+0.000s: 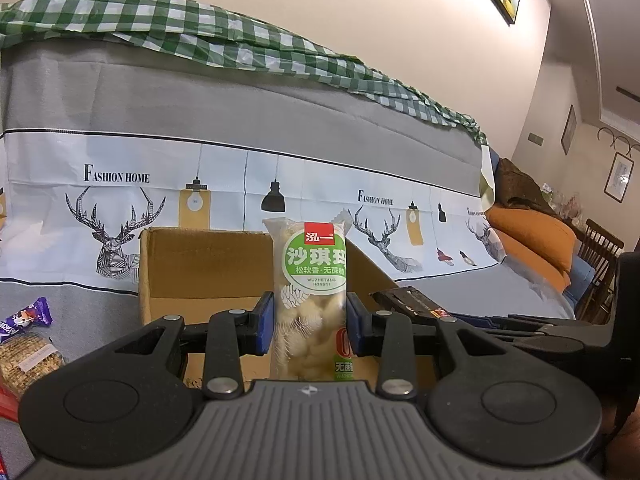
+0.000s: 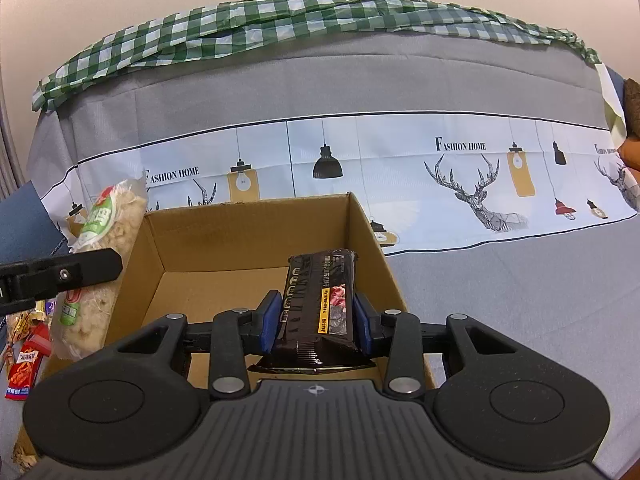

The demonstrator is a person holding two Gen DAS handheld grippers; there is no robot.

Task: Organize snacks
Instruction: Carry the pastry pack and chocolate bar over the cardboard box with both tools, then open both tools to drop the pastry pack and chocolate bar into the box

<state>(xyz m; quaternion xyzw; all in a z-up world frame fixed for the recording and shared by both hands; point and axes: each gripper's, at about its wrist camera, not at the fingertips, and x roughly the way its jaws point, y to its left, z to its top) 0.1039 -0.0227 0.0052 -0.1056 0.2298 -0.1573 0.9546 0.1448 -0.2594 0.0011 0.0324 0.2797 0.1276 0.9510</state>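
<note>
My left gripper [image 1: 310, 320] is shut on a clear snack pack with a green label [image 1: 310, 280], held upright in front of an open cardboard box [image 1: 200, 264]. The same pack [image 2: 100, 260] and the left gripper's finger [image 2: 80, 270] show at the box's left edge in the right wrist view. My right gripper [image 2: 318, 318] is shut on a black snack pack [image 2: 320, 300], held over the right side of the cardboard box [image 2: 240, 240], whose visible floor is bare. The black pack [image 1: 408, 300] also shows in the left wrist view, right of the box.
The box stands on a grey cloth with a deer and lamp print [image 2: 480, 192]. Loose snacks lie left of it: a purple wrapper [image 1: 32, 314], a biscuit pack [image 1: 28, 358], red packets [image 2: 26, 368]. A green checked cloth [image 1: 200, 28] tops the sofa back. Orange cushions [image 1: 532, 240] lie right.
</note>
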